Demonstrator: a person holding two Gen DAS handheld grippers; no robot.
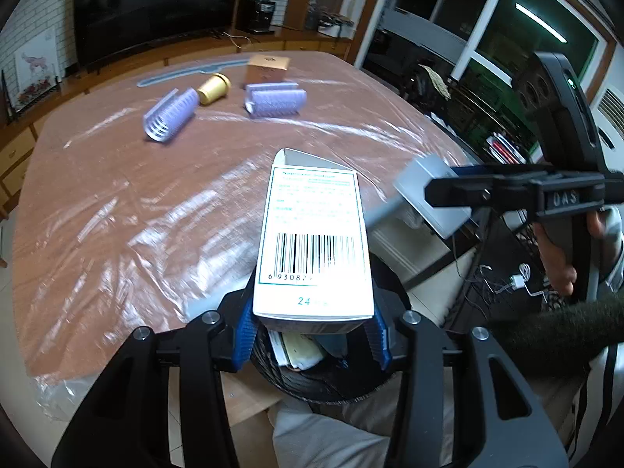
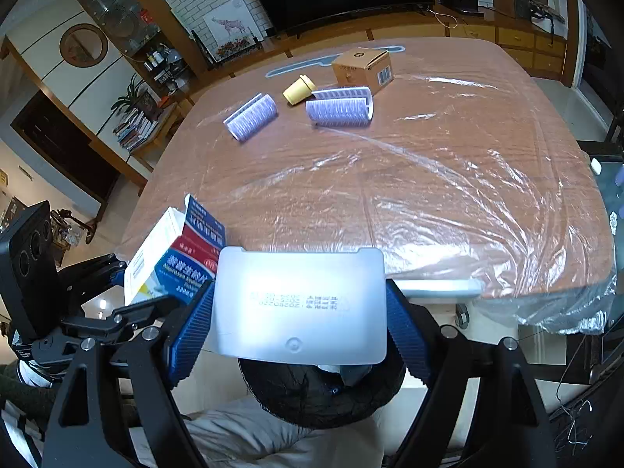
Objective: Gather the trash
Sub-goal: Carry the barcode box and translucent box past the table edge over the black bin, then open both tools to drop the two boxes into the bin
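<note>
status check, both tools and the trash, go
Left tool shut on medicine carton. Right tool shut on white tray. Both over black bin. Nothing blocking.

Left wrist view rides just behind the left tongs (image 1: 312, 335), tilted steeply down, with the medicine carton (image 1: 312, 241) filling the near field and the bin (image 1: 323, 382) right below. Beyond, it looks across the bench (image 1: 117, 195) toward the television wall. The right tongs (image 1: 436, 195) cross its right edge (seen side-on). Right wrist view sits just behind the right tongs (image 2: 300, 327), same downward tilt, white tray (image 2: 300, 304) up close, bin (image 2: 319, 394) beneath. Both share the bench (image 2: 448, 175), the purple rollers (image 1: 169, 115) (image 2: 251, 116), and the carton (image 2: 175, 257) at its left.
</note>
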